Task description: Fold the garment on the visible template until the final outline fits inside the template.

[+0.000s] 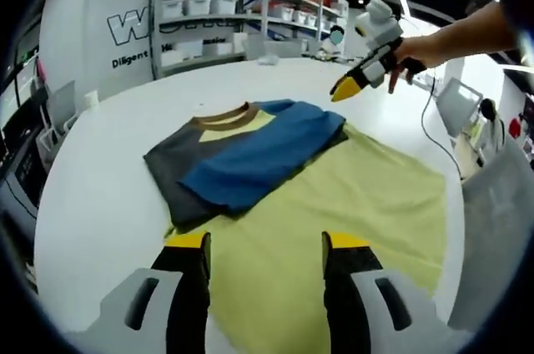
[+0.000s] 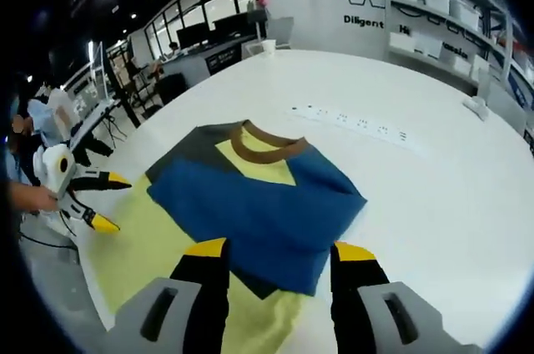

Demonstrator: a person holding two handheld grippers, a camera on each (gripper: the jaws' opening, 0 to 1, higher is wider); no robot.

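Tongs first. Left tongs (image 1: 265, 247) stand parted at the bottom centre of the left gripper view, nothing between the jaws, poised over the yellow template (image 1: 350, 229). Right tongs (image 2: 279, 255) likewise stand parted and hold nothing at the bottom centre of the right gripper view, their tips over the near edge of the garment (image 2: 259, 204).

Position of the garment: it lies flat on the template, which lies on the white counter (image 2: 434, 162). In the left gripper view it sits above and left of the jaws, in the centre-left of the frame, well apart from the tips; the right tongs appear there at upper right, held by a hand (image 1: 417, 49), raised off the counter. In the right gripper view the garment lies directly ahead of the jaws, collar (image 2: 265, 145) at the far end, so its long axis runs roughly away from those tongs toward the upper centre of the frame. The left tongs appear at the left edge of that frame, beside the template.

Judgement: the right tongs are the nearer to the garment. Blue and grey panels appear already folded inward. The outline seems to sit within the yellow area on most sides, though the collar end reaches or passes the template edge; this cannot be settled from either view.
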